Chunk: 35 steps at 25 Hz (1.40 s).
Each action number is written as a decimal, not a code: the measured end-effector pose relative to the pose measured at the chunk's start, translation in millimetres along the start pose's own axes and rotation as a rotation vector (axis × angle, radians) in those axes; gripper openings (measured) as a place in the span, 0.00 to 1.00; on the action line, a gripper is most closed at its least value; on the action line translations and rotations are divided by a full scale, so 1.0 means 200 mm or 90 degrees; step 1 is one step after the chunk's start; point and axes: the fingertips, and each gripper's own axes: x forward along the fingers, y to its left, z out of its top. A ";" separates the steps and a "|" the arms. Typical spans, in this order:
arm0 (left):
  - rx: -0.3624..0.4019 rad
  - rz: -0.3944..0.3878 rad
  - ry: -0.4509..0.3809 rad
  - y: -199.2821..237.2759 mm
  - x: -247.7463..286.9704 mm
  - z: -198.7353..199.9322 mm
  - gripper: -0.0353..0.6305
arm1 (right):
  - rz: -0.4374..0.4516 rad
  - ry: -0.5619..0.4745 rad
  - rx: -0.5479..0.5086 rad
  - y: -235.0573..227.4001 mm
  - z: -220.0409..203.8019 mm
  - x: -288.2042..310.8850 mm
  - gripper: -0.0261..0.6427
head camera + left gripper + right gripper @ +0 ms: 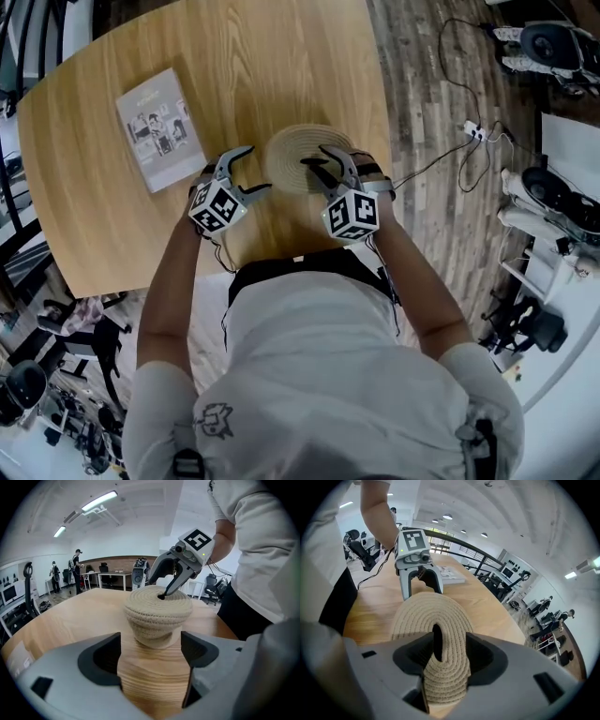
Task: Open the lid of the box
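The woven box [292, 161] sat mid-frame on the table [103, 216]. The left gripper [258, 171] faced its side and the right gripper [315, 161] hung over the lid [158, 603], both released and empty. This was probably the approach; next, the right must clench the lid's top.

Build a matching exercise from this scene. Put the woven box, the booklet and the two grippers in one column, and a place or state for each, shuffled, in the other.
1. woven box
2. booklet
3. left gripper
4. right gripper

A. open, jaws over the lid
B. lying flat, apart from the rest
C. open, only bare table between its jaws
D. closed, lid on

Pairs: 1-D, 2-B, 3-C, 4-A
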 end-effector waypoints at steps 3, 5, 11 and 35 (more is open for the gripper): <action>0.004 -0.006 -0.011 0.01 0.04 0.02 0.64 | -0.015 0.012 -0.026 0.00 -0.02 0.04 0.39; 0.010 -0.011 -0.022 0.00 0.07 0.04 0.64 | -0.036 0.010 -0.045 0.00 -0.02 0.05 0.39; 0.032 -0.041 -0.038 0.01 0.13 0.06 0.68 | -0.076 0.011 -0.073 -0.01 -0.01 0.13 0.31; 0.011 -0.066 -0.031 -0.02 0.18 0.06 0.61 | -0.143 -0.060 -0.060 0.00 0.07 0.06 0.09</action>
